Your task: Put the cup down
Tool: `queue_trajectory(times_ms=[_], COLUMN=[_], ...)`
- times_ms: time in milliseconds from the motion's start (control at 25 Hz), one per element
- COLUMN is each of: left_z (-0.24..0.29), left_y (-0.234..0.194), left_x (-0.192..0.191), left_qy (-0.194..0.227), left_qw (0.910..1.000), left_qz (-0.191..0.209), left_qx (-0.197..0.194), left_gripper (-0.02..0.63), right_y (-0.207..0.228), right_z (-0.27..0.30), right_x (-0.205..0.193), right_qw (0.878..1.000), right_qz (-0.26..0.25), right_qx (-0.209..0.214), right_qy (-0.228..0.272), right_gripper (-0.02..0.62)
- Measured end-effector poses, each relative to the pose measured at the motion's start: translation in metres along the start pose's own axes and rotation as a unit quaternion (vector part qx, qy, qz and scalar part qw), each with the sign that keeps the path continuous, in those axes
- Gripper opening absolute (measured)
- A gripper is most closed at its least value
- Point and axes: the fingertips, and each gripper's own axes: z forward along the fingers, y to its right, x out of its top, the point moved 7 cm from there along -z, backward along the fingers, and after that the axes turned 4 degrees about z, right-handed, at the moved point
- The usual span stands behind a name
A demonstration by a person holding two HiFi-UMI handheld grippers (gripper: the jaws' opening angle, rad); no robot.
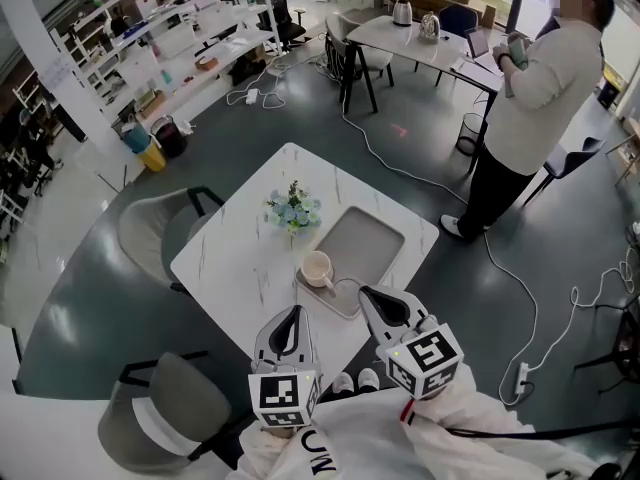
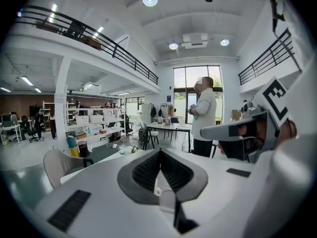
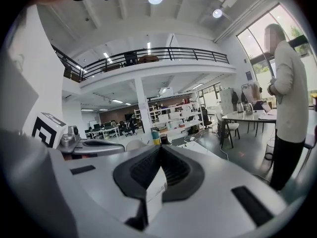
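Cup (image 1: 316, 268) stands upright on the near left corner of the grey tray (image 1: 372, 236), which lies on the white marbled worktop (image 1: 238, 260); a small bunch of flowers (image 1: 294, 210) sits just beyond it. Neither tool is on it. Your left hand-held gripper (image 1: 291, 318) has its jaws pressed together with nothing between them, and it hangs short of the worktop's near edge. Your right hand-held gripper (image 1: 384, 306) is likewise closed and empty, near the tray's near edge but apart from the cup. Each gripper's own view shows only open room past the meeting pads, no cup. Judged from how things lie, the cup is already set down and little is left but to keep clear of it. Handling notes, should you need to take it again: it looks like a pale glazed ceramic cup, so rigid, moderately light, smooth and apt to slip under the pads, and it will chip or crack if knocked against the tray. It seems empty, though the inside is too small to be sure. A handle appears to jut toward you on the near right. Clamp across the rim wall or on that handle, and set it down gently, base flat. A person (image 1: 535, 98) stands well beyond the worktop, no concern.
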Motion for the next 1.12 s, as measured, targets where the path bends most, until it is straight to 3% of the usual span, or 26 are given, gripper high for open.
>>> queue_trajectory(times_ms=[1120], left_z=[-0.0022], left_y=[-0.0023], left_x=[0.0015], left_qy=[0.008], left_qw=[0.9999], left_qz=[-0.003], left_qx=[0.011], left_gripper=[0.011], right_y=[0.0012], right_z=[0.0006], right_x=[-0.0036], right_qw=[1.000], right_qz=[0.008], right_qx=[-0.007], right_qy=[-0.008], right_gripper=[0.005])
